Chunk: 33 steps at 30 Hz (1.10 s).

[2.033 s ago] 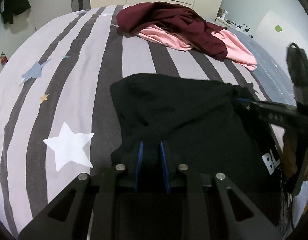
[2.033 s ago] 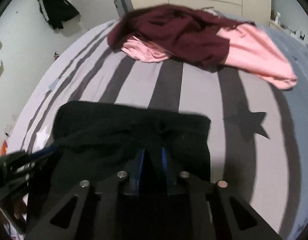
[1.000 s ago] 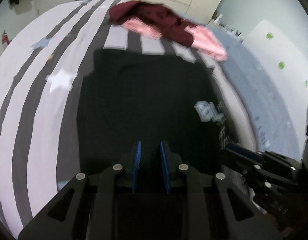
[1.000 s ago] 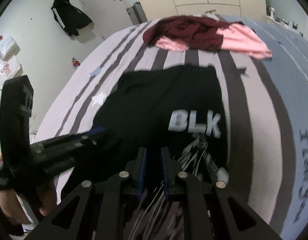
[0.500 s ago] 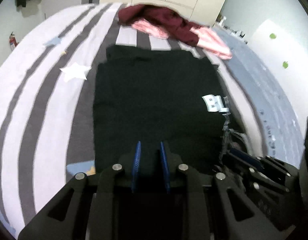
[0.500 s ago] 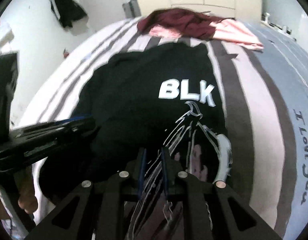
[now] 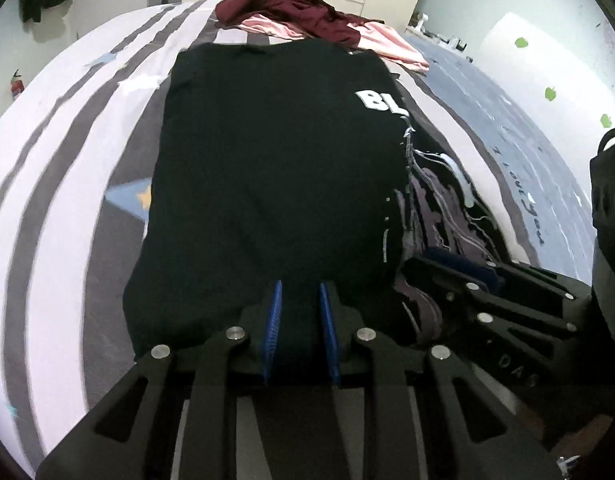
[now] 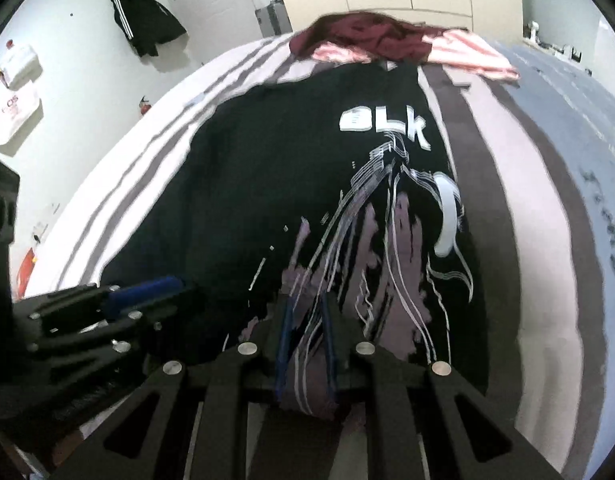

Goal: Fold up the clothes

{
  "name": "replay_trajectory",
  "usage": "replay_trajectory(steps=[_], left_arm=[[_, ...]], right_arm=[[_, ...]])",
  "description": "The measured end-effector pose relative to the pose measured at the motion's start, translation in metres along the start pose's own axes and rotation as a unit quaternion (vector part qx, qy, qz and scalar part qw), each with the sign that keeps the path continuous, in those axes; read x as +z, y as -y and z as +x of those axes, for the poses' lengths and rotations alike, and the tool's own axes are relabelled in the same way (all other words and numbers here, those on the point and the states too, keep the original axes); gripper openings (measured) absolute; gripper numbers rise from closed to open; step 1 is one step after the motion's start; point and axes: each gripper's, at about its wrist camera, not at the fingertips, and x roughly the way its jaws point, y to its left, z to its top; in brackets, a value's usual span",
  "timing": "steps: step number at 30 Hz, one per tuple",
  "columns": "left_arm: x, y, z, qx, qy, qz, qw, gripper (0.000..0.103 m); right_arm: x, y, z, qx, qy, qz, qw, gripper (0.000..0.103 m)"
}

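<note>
**Two grippers clamp the near hem of one black T-shirt**

One black T-shirt (image 7: 275, 152) lies lengthwise on the striped bedspread (image 7: 67, 128), its hem nearest the cameras and its collar end toward 12 o'clock. The white letters "BLK" (image 8: 383, 125) and a line graphic sit on its right half.

The left gripper (image 7: 299, 320) is clenched on the hem at 6 o'clock in the left wrist view, black cloth pinched between its two blue pads (image 7: 272, 320). The right gripper (image 8: 307, 340) grasps the same hem beside it, its fingers closed on the printed cloth. Each gripper shows in the other's view, at 4 o'clock and at 8 o'clock.

Two more garments lie heaped at 12 o'clock, just past the shirt's far edge: one maroon garment (image 7: 299, 8) on top of one pink garment (image 7: 383, 42). One black jacket (image 8: 145, 16) hangs on the wall at 10 o'clock in the right wrist view.
</note>
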Motion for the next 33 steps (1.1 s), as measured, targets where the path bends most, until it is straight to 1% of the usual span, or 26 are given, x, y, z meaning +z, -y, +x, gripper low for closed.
replay_trajectory(steps=[1, 3, 5, 8, 10, 12, 13, 14, 16, 18, 21, 22, 24, 25, 27, 30, 33], left_arm=[[-0.001, 0.002, -0.001, 0.004, 0.004, 0.007, 1.0000, 0.017], [0.005, 0.004, -0.006, 0.009, 0.000, 0.009, 0.9999, 0.017], [0.011, 0.006, -0.013, 0.012, -0.002, 0.010, 0.9999, 0.017], [0.018, -0.001, -0.033, 0.024, 0.021, 0.003, 0.9995, 0.017], [0.017, -0.010, -0.041, 0.042, 0.027, -0.002, 0.9987, 0.017], [0.006, -0.022, -0.036, 0.061, 0.015, -0.002, 0.9980, 0.017], [0.000, -0.027, -0.030, 0.068, 0.008, -0.001, 0.9977, 0.017], [-0.005, -0.031, -0.023, 0.066, 0.005, 0.002, 0.9978, 0.017], [-0.011, -0.031, -0.016, 0.068, 0.011, 0.005, 0.9976, 0.017], [-0.011, -0.033, -0.015, 0.066, 0.008, -0.003, 0.9978, 0.017], [-0.004, -0.040, -0.023, 0.051, 0.000, -0.033, 0.9981, 0.017], [0.000, -0.042, -0.028, 0.049, -0.001, -0.041, 0.9979, 0.017], [0.010, -0.042, -0.040, 0.059, 0.012, -0.047, 0.9971, 0.017], [0.015, -0.042, -0.046, 0.063, 0.020, -0.050, 0.9966, 0.017], [0.031, -0.042, -0.054, 0.054, 0.040, -0.054, 0.9963, 0.017], [0.053, -0.038, -0.050, 0.036, 0.061, -0.051, 0.9962, 0.017], [0.068, -0.031, -0.031, 0.022, 0.065, -0.044, 0.9967, 0.017]], right_arm=[[-0.004, -0.001, 0.001, 0.001, 0.000, -0.003, 1.000, 0.013], [-0.012, -0.003, 0.002, 0.002, -0.001, -0.008, 1.000, 0.013], [-0.010, -0.006, -0.005, -0.003, -0.001, -0.009, 1.000, 0.012], [-0.005, -0.002, -0.026, -0.014, 0.021, -0.001, 1.000, 0.012], [-0.007, 0.006, -0.032, -0.025, 0.023, 0.003, 0.999, 0.012], [-0.016, 0.019, -0.029, -0.040, 0.007, 0.013, 0.999, 0.012], [-0.022, 0.024, -0.026, -0.040, 0.001, 0.016, 0.999, 0.012], [-0.027, 0.029, -0.023, -0.037, 0.000, 0.017, 0.999, 0.012], [-0.038, 0.037, -0.017, -0.031, -0.002, 0.017, 0.999, 0.013], [-0.038, 0.038, -0.015, -0.030, -0.004, 0.014, 0.999, 0.012], [-0.034, 0.040, -0.019, -0.027, -0.013, 0.020, 0.999, 0.012], [-0.031, 0.040, -0.022, -0.033, -0.016, 0.020, 0.999, 0.012], [-0.021, 0.041, -0.035, -0.048, -0.011, 0.026, 0.998, 0.012], [-0.016, 0.042, -0.042, -0.048, -0.002, 0.030, 0.998, 0.012], [-0.003, 0.043, -0.048, -0.043, 0.012, 0.031, 0.999, 0.012], [0.019, 0.038, -0.044, -0.029, 0.031, 0.023, 0.999, 0.012], [0.041, 0.027, -0.029, -0.010, 0.050, 0.013, 0.999, 0.012]])
